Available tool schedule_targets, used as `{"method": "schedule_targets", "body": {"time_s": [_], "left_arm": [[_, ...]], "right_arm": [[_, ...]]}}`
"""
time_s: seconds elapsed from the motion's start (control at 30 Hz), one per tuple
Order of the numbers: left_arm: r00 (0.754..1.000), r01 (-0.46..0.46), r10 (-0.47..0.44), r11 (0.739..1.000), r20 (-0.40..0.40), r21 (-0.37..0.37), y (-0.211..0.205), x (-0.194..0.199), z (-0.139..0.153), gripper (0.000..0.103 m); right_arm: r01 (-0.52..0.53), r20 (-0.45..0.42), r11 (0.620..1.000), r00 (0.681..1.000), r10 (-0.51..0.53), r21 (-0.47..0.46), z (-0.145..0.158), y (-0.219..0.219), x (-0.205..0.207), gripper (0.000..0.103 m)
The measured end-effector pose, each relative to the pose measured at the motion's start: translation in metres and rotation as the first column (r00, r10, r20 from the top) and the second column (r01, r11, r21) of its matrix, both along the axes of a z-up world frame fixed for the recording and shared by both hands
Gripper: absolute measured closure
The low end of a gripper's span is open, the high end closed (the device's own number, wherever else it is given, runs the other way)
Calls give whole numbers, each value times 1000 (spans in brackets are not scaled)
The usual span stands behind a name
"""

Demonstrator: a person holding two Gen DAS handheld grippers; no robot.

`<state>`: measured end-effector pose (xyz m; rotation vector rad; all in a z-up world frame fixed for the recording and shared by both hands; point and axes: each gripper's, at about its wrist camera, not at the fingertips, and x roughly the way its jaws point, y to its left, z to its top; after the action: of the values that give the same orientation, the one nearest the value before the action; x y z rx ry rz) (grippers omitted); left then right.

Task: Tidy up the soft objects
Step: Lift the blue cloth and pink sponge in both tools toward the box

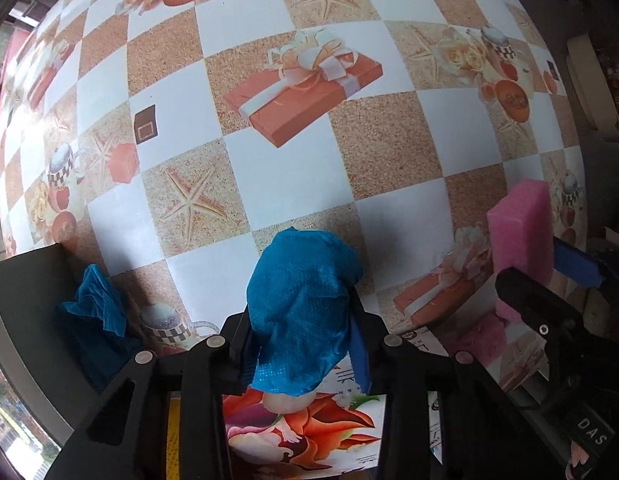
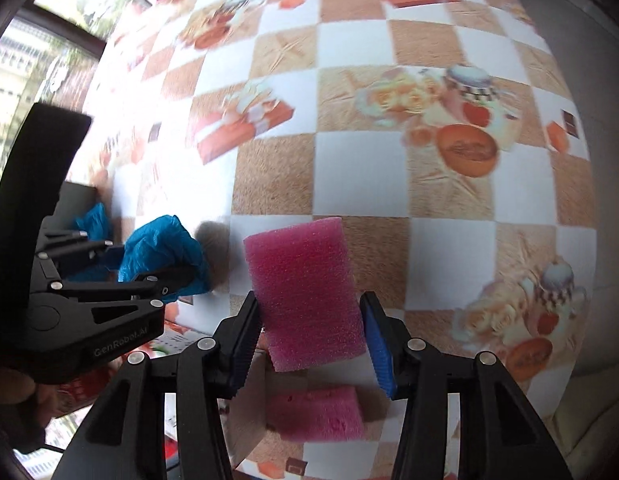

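Left gripper [image 1: 305, 344]: jaws drawn narrow, clamped on blue cloth [image 1: 305, 304], bunched and draped over both pads, hanging clear above a flower-printed box [image 1: 305, 440] directly beneath; pointed down, presumably so the cloth can fall straight in on release. Second blue cloth [image 1: 95, 320]: crumpled, lying in dark grey tray [image 1: 25, 292] at table edge, apart from the held one; likely the sorted place for cloths, though not certain. Right gripper [image 2: 309, 320]: jaws partly closed, gripping pink sponge [image 2: 305, 292] by its two long sides, block upright and slightly tilted, lifted off the surface. Second pink sponge [image 2: 321, 416]: lying flat below the held one, beside a cardboard wall [image 2: 249, 412]; whether inside a box cannot be told. Checked tablecloth [image 1: 289, 180]: printed gifts, starfish and cups only, nothing real on its open middle. Grouping by colour and kind appears the intent: cloth with cloth, sponge with sponge.
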<state>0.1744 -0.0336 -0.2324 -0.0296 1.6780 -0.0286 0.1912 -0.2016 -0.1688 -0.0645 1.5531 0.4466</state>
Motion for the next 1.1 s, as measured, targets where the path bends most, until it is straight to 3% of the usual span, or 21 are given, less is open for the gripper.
{"method": "schedule_targets", "body": {"time_s": [0.3,0.57,0.8,1.1], "left_arm": [[991,53,-48,998,125,-36,-14,-4,61,62],[980,82,-69,995,188,-63,-35,-43,110,62],[973,92,-66,989,221,-112,-32,-78,126,62],[965,161,-124,976,232,-147,-32,-131,133,62]], "right_arm": [[96,-16,995,995,-95,36,22,-25,-5,52],[144,-20,989,989,-144,30,24,-27,-25,52],[177,-20,984,984,-177,19,30,-40,-46,52],[243,-42,970,969,-242,7,33,-49,-87,52]]}}
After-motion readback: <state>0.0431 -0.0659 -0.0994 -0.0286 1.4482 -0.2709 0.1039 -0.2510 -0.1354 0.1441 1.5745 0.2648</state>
